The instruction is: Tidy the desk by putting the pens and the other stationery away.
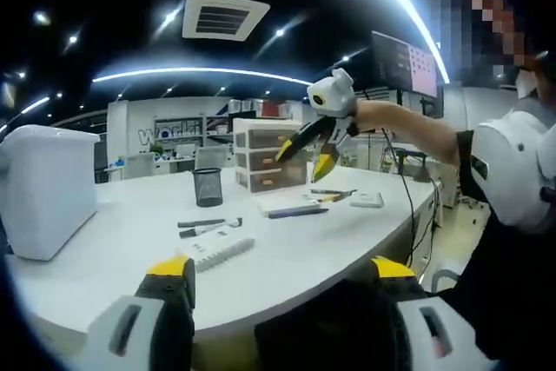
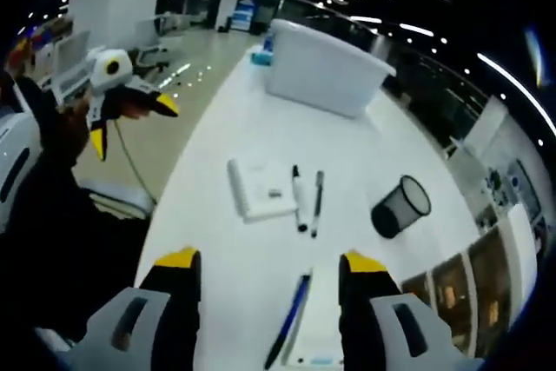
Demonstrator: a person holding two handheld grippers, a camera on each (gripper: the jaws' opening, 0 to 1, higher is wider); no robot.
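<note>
Blue slim plastic pen (image 2: 289, 308) lying on white desk (image 2: 226, 258), just ahead of your right gripper (image 2: 269, 268); both grippers gaping, empty. Light, slippery, rolling — you're wanting mid-barrel pinch.

The curved desk top (image 2: 226, 275) was plain white. The round mesh pen cup (image 2: 400, 207) was black. A slim pen (image 2: 287, 308) was dark blue. Both grippers' jaw tips were yellow over black.
</note>
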